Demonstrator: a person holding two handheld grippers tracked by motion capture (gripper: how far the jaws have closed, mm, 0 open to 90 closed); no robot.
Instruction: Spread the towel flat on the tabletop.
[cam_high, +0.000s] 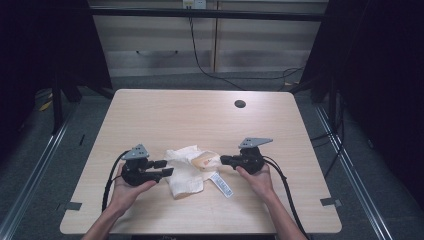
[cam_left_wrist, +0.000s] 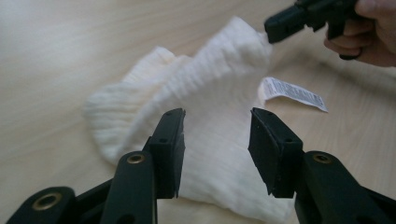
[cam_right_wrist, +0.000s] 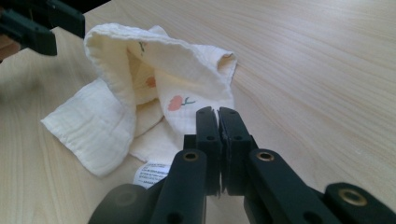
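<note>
Fingers, left: left gripper (cam_left_wrist: 215, 151) stands part-open, pads (cam_left_wrist: 170, 149) apart with nothing pinched; the cream cloth (cam_left_wrist: 205, 107) lies beyond and below the gap, not pressed.
Fingers, right: right gripper (cam_right_wrist: 218, 140) is closed down tight on an edge of the cloth (cam_right_wrist: 154, 93), which rises from the jaws as a raised fold.
Cloth position: crumpled heap on the table (cam_high: 200, 115), near the front edge, between the two grippers (cam_high: 162, 167) (cam_high: 225, 160); partly folded over itself, a printed flower showing on the inner face.
Care label: white tag (cam_high: 221, 184) lies flat on the wood beside the cloth's near side, on the right gripper's side.
Step in hand (judged): one corner held, the free gripper looking for a second hold, likely to spread or fold the cloth.
Risk 1: grabbing through several layers at once. Cause: the heap is bunched and edges overlap, so a single edge is hard to pick out.
Risk 2: right hold slipping. Cause: thin fabric, small bite near the hem; a sideways pull from the left could drag it free.
Risk 3: pads closing on the tabletop instead of fabric. Cause: the cloth lies flat and low where the left jaws point.
Risk 4: tag caught in a fold. Cause: it trails loose by the working edge.
Elsewhere: cable hole (cam_high: 240, 104) at the far side, well apart.
</note>
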